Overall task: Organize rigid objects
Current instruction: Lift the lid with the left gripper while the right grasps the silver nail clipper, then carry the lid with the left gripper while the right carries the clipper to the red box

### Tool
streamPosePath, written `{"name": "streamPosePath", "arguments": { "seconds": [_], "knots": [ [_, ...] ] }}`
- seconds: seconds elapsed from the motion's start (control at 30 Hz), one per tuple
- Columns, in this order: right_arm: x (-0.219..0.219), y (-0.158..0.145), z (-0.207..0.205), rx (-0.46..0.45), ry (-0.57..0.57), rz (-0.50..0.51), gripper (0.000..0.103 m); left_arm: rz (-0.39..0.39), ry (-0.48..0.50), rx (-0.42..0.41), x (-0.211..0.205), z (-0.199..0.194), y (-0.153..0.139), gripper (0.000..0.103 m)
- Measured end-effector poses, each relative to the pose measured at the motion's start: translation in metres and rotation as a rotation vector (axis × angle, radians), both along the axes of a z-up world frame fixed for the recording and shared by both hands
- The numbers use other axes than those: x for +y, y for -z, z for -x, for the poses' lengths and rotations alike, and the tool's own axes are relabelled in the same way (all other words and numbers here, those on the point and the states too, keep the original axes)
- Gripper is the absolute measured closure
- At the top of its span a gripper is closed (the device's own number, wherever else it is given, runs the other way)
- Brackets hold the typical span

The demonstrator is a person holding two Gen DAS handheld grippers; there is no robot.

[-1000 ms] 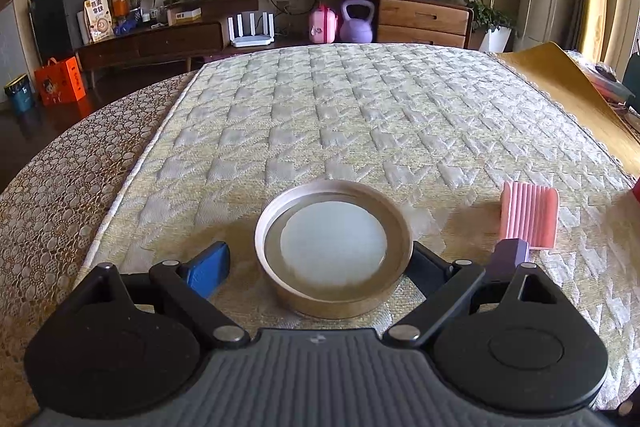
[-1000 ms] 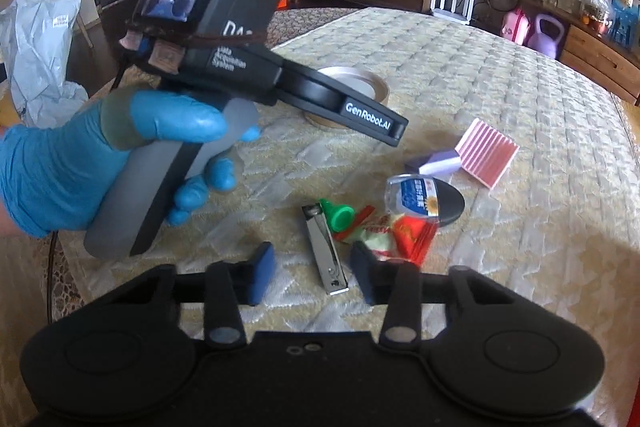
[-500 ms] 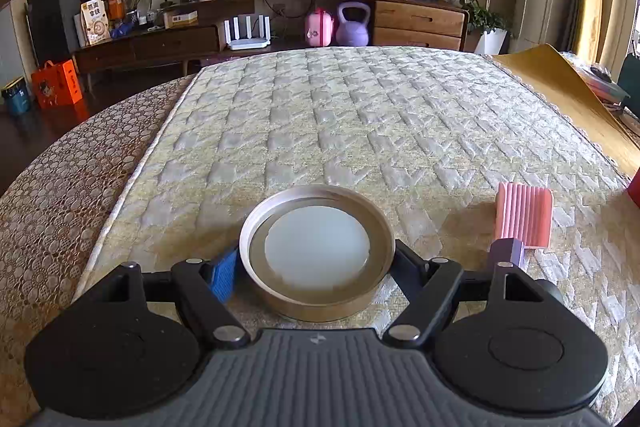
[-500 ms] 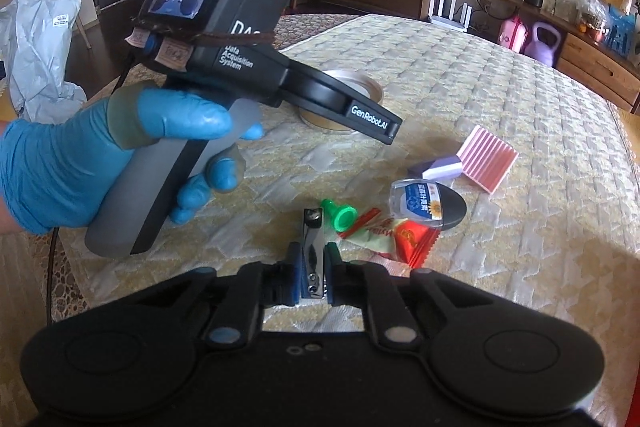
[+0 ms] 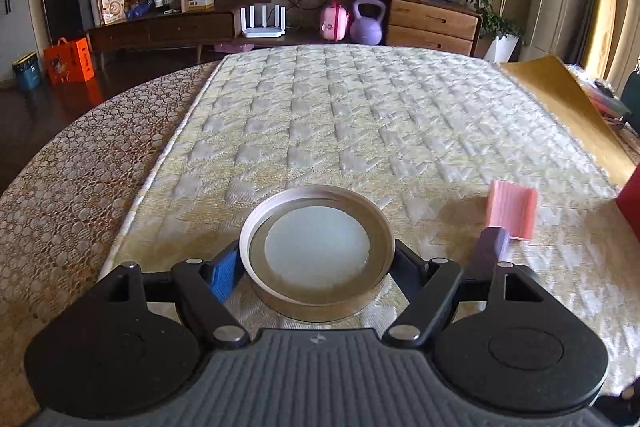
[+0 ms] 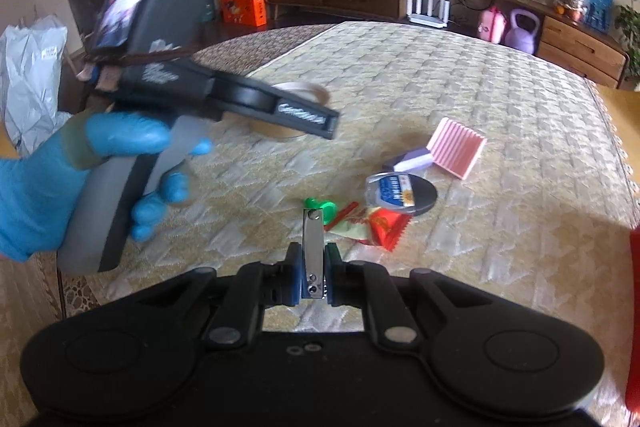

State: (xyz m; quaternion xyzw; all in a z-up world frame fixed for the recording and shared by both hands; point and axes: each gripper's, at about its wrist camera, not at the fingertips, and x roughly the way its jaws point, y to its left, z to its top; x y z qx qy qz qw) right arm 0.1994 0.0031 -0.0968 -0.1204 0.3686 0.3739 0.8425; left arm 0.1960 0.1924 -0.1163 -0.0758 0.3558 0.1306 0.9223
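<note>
Writing: the side of the left gripper's body, seen mid-left in the right wrist view, carries white lettering, too blurred to read. A clear packet [image 6: 394,191] right of centre in that view has a blue-and-white printed label with a small sunflower; its characters are too small to make out. On the far sideboard, a cream snack bag [image 5: 111,1] bears dark Chinese characters, not legible.

Left gripper [image 5: 316,265]: jaws fairly wide, blue pad and black pad pressed against opposite sides of a round shallow metal tin [image 5: 316,247], brushed silver rim, pale frosted disc inside. Bottom centre of the left wrist view.

Right gripper [image 6: 313,279]: jaws narrow, clamped on a flat steel nail clipper [image 6: 313,247], which stands on edge pointing away from the camera, bottom centre.

A hand in a blue glove [image 6: 36,187] holds the left gripper's grey handle.

On the quilted, cream, diamond-stitched table cover [image 5: 360,115]: a ribbed pink block [image 5: 512,209], a lilac eraser-like block [image 5: 494,243] just beside it, a green plastic cap [image 6: 322,207], a crinkled red wrapper [image 6: 380,227], a dark round disc [image 6: 422,195] under the packet.
</note>
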Motion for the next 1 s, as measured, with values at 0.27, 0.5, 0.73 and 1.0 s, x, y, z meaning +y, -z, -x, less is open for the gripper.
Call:
{"name": "streamPosePath", "arguments": {
  "seconds": [0.27, 0.5, 0.73, 1.0],
  "knots": [
    [-0.029, -0.023, 0.002, -0.009, 0.078, -0.072, 0.092, -0.006, 0.024, -0.004, -0.018, 0.02, -0.028, 0.026],
    [-0.058, -0.042, 0.002, -0.034, 0.141, -0.119, 0.092, 0.007, 0.071, -0.027, -0.041, 0.035, -0.052, 0.026],
    [-0.086, -0.06, 0.006, -0.066, 0.192, -0.155, 0.092, 0.008, 0.144, -0.046, -0.073, 0.041, -0.076, 0.026],
    [-0.124, -0.077, 0.007, -0.099, 0.263, -0.182, 0.092, 0.006, 0.248, -0.074, -0.118, 0.038, -0.098, 0.026]
  ]
}}
